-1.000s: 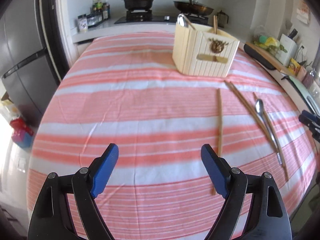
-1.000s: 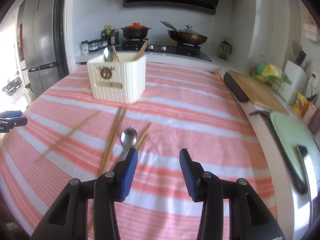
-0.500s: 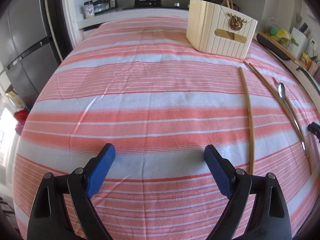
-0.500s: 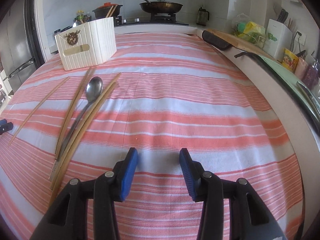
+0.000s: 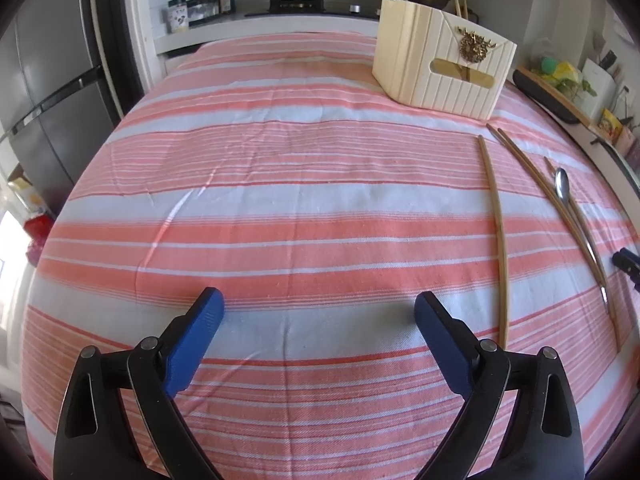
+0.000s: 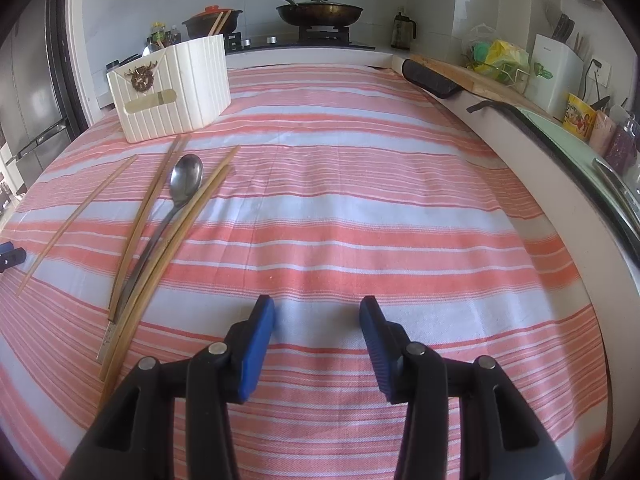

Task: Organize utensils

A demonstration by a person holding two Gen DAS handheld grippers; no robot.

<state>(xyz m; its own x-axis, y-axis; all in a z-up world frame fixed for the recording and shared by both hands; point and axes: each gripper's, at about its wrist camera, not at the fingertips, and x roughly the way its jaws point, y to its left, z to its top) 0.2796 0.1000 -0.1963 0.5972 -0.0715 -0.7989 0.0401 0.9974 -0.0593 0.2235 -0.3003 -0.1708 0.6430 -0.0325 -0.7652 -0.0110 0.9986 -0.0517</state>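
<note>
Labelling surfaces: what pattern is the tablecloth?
Tablecloth: coral-pink and white horizontal stripes, clearest in the right wrist view.

home kitchen | stove (image 6: 320, 36), frying pan (image 6: 320, 12), fridge (image 5: 48, 92), knife block (image 6: 560, 72)

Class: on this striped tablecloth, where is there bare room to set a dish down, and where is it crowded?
Bare cloth lies ahead of the left claw, left of the lone chopstick. Crowded: below the white holder, where the spoon lies among chopsticks.
</note>
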